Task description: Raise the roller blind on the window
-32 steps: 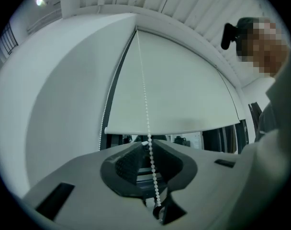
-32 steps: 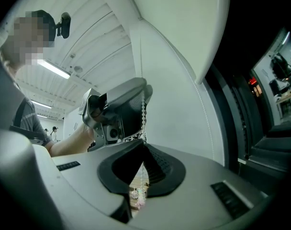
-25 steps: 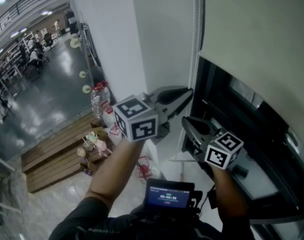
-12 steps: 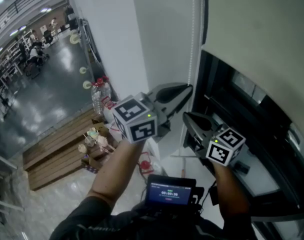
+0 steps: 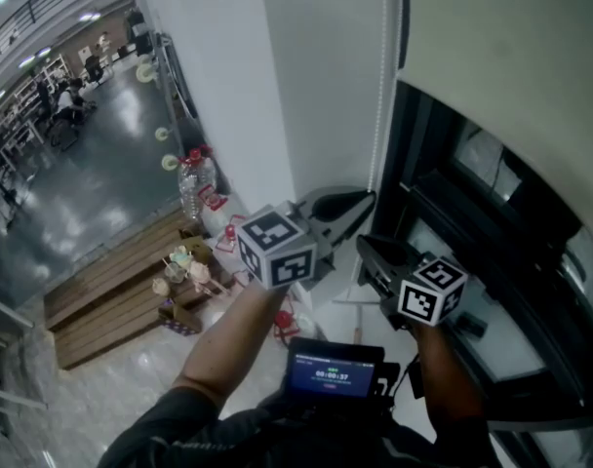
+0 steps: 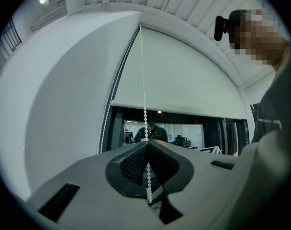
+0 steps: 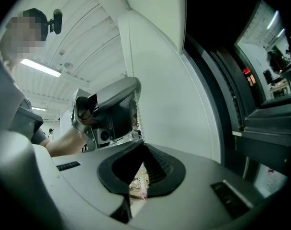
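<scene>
Pallets (image 5: 111, 295) lie on the floor far below at your left, with a big water bottle (image 5: 192, 191) standing against the white wall (image 5: 316, 76) just past them.

Next comes your left gripper (image 5: 370, 201), its marker cube (image 5: 277, 249) facing up at you. Its jaws are pressed together on the bead chain (image 5: 380, 105). In the left gripper view the gripper (image 6: 146, 143) has the chain (image 6: 144, 90) dropping straight down in front of the blind, passing between the pads and showing again in the gap behind them. A second strand (image 6: 106, 126) hangs free along the left edge of the window frame.

Your right gripper (image 5: 362, 246) sits just below and beside the left one, tips close under it. Its own view shows the jaws (image 7: 143, 145) closed tight, with the chain (image 7: 137, 121) running down past the left gripper into the tips, so it pinches the same strand lower down.

At the right, the roller blind (image 5: 501, 47) covers only the upper part of the window (image 5: 472, 213). Its bottom edge (image 6: 179, 113) hangs above the dark open pane.
</scene>
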